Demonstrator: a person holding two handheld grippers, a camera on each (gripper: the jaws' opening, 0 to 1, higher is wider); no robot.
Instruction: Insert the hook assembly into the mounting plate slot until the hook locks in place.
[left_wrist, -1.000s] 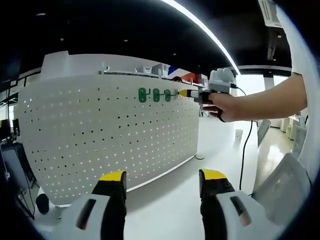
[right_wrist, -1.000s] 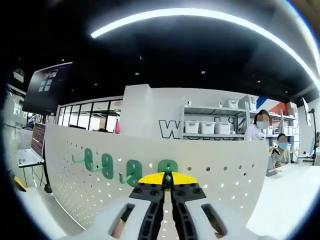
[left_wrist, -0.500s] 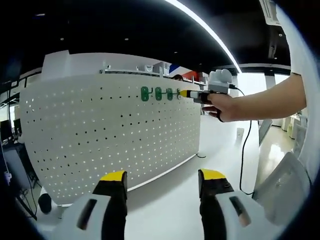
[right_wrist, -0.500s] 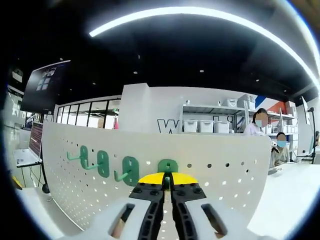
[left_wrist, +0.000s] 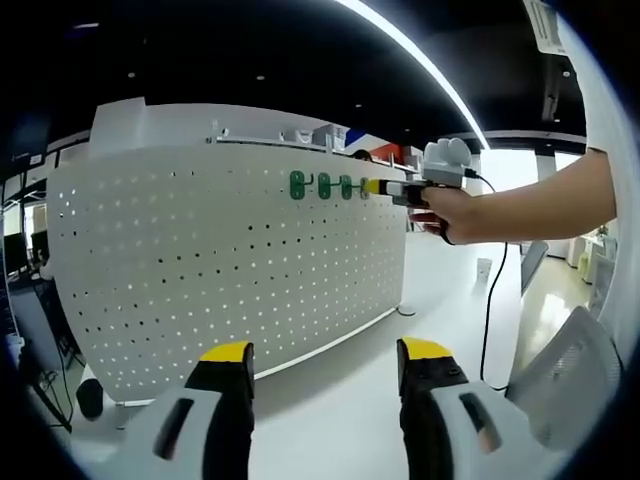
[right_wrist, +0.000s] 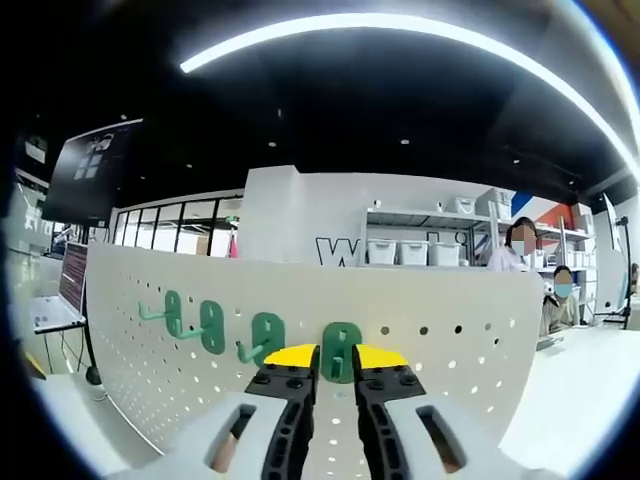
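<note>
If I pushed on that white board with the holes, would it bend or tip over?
The board looks like a thin curved sheet, so it might flex slightly. It stands wide on the table, so it probably won't tip. The green hooks look small and light.

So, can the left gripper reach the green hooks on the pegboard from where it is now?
Probably not yet: the left gripper hangs open and low, well short of the pegboard, while the green hooks sit high, beside the right gripper.

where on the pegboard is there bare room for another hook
Free: the pegboard holes right of the fourth green hook, and all rows beneath the hook line down to its lower edge. Crowded: the top row, where four green hooks sit side by side with the right gripper at the last one.
</note>
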